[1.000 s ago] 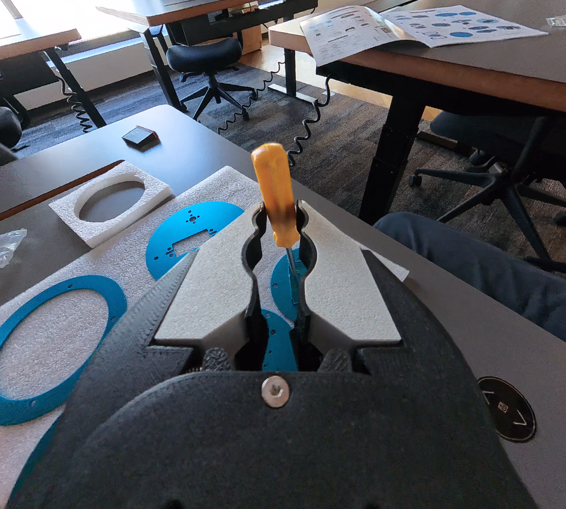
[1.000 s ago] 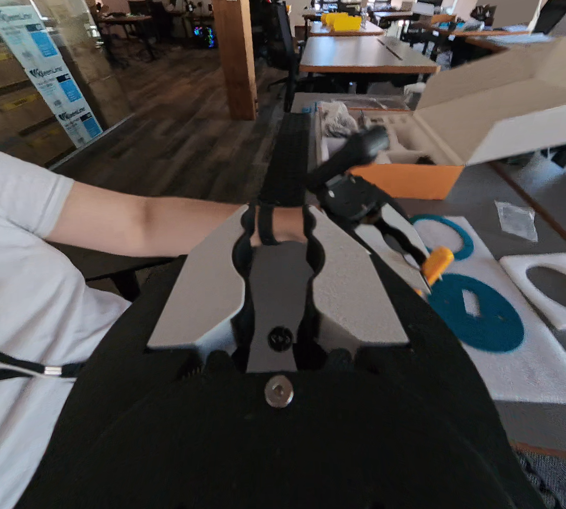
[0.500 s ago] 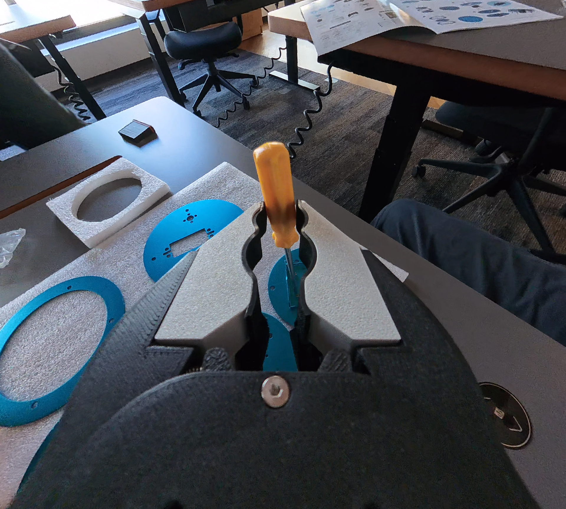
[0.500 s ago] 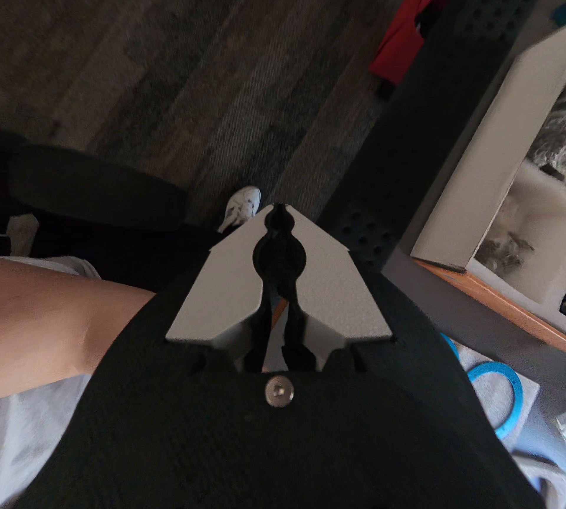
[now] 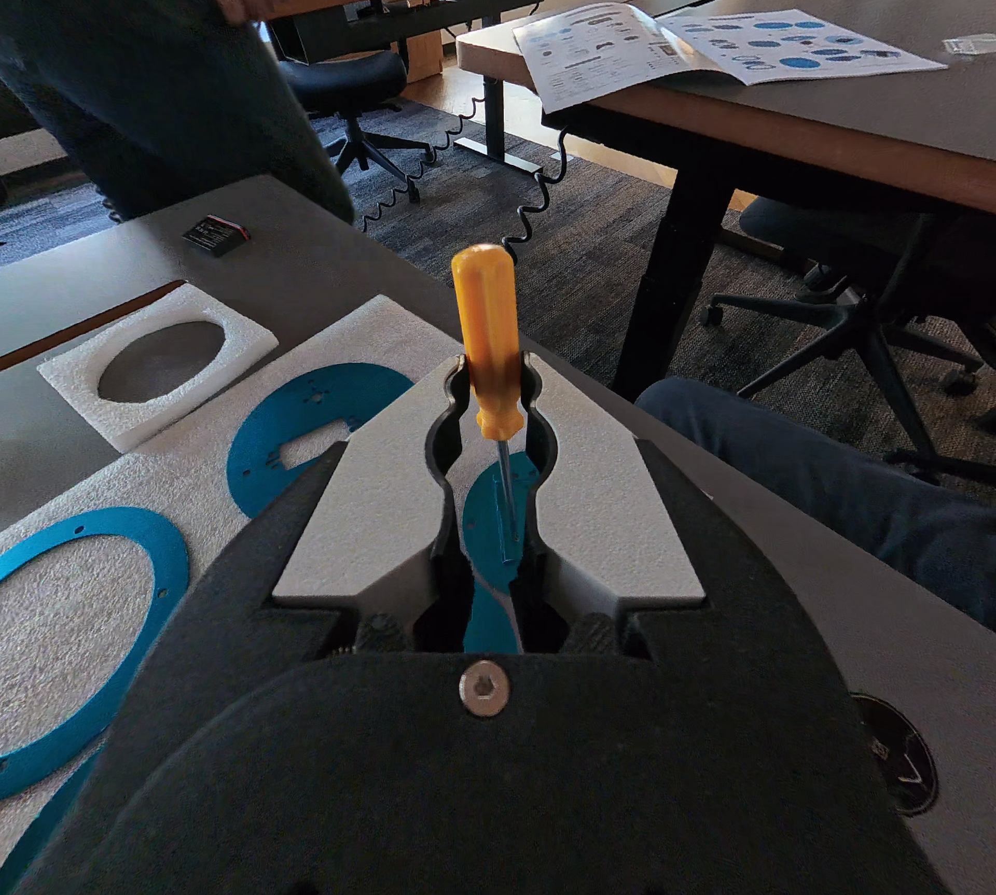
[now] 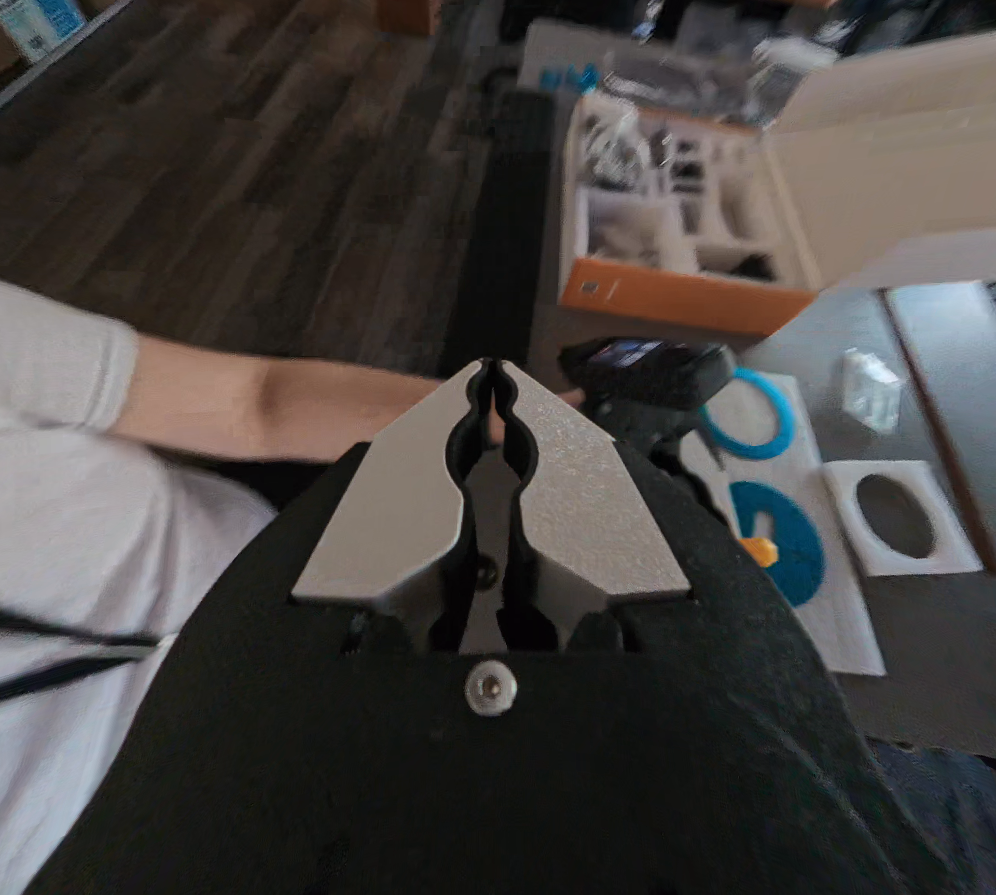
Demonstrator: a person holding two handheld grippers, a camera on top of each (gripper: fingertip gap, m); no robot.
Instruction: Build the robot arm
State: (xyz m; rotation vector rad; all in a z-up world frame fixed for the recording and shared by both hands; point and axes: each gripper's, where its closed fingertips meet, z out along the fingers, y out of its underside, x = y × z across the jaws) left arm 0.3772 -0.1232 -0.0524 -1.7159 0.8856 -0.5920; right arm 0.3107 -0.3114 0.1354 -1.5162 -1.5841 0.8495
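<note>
Left hand-held gripper [image 5: 493, 384] clamps a screwdriver [image 5: 488, 336], tip on the blue disc [image 5: 493, 519] at 6 o'clock; right hand-held gripper [image 6: 493, 371] closed, empty, aloft.

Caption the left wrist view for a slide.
Left gripper shut on an orange-handled screwdriver, tip over a blue disc on white foam.

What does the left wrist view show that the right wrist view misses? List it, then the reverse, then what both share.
Left wrist view only: the left gripper shut on the whole orange-handled screwdriver, an open booklet, a small black block.
Right wrist view only: the right gripper, shut and empty; an open orange-sided box.
Both: blue disc, blue ring, white foam frame.
</note>
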